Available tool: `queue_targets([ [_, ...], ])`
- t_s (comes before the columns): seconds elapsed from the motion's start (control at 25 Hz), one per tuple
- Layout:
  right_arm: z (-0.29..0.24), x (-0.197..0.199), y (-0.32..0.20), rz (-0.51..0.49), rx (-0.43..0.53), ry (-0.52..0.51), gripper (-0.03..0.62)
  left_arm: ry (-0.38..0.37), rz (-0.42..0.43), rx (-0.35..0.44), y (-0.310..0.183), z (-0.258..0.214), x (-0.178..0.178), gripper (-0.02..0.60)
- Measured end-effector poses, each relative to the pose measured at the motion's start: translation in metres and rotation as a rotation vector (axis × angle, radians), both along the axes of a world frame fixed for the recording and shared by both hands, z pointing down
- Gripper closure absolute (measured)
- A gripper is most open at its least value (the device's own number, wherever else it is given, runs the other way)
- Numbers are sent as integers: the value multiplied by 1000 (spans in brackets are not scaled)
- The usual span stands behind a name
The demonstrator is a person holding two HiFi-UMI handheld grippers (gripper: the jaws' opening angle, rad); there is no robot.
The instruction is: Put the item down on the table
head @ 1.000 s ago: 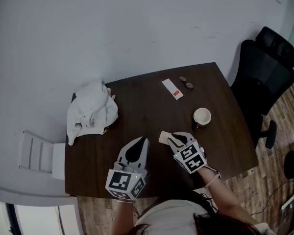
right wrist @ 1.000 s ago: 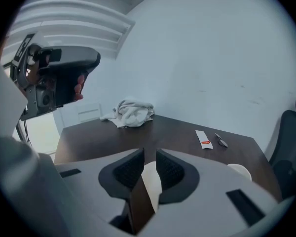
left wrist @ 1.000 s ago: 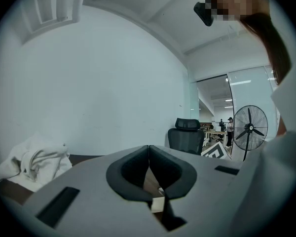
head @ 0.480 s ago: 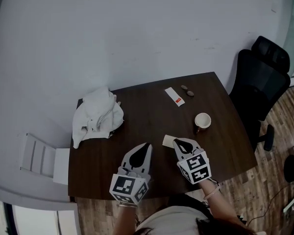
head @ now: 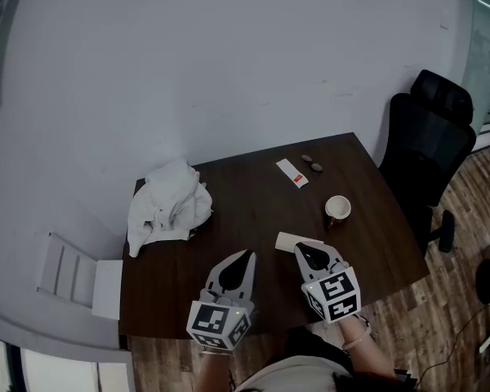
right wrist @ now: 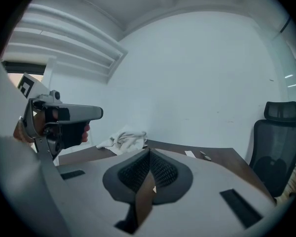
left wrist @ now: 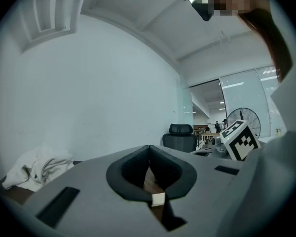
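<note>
The cream card (head: 292, 238), the task's item, is lying flat on the dark wooden table (head: 245, 188), a little below and right of the frame's centre in the head view. The right gripper (head: 300, 247) is hovering in the lower right, its tip overlapping the card's lower right edge; whether it is touching the card cannot be told. Its jaws have just been closing and are now pressing together with nothing between them. The left gripper (head: 247, 254) is sitting beside it, lower centre, its jaws also meeting at the tips and pinching nothing.

A crumpled white cloth (head: 170, 205) is lying at the table's left end. A small cup (head: 337, 208) is standing right of the card. Further up, a white packet with a red mark (head: 291, 172) is lying just beside two small dark round objects (head: 312, 164). A black office chair (head: 429, 141) is standing off the table's right edge.
</note>
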State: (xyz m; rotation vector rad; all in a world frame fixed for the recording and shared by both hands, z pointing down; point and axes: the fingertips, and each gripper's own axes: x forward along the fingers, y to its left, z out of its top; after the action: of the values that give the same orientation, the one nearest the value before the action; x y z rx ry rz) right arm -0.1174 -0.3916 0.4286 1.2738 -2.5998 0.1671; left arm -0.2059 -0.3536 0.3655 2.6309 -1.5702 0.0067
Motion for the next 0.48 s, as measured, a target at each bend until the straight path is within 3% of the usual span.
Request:
queue_targets([
  [0.48, -45, 19, 60, 60, 102, -54, 586, -9, -24, 16, 53, -8, -1, 563],
])
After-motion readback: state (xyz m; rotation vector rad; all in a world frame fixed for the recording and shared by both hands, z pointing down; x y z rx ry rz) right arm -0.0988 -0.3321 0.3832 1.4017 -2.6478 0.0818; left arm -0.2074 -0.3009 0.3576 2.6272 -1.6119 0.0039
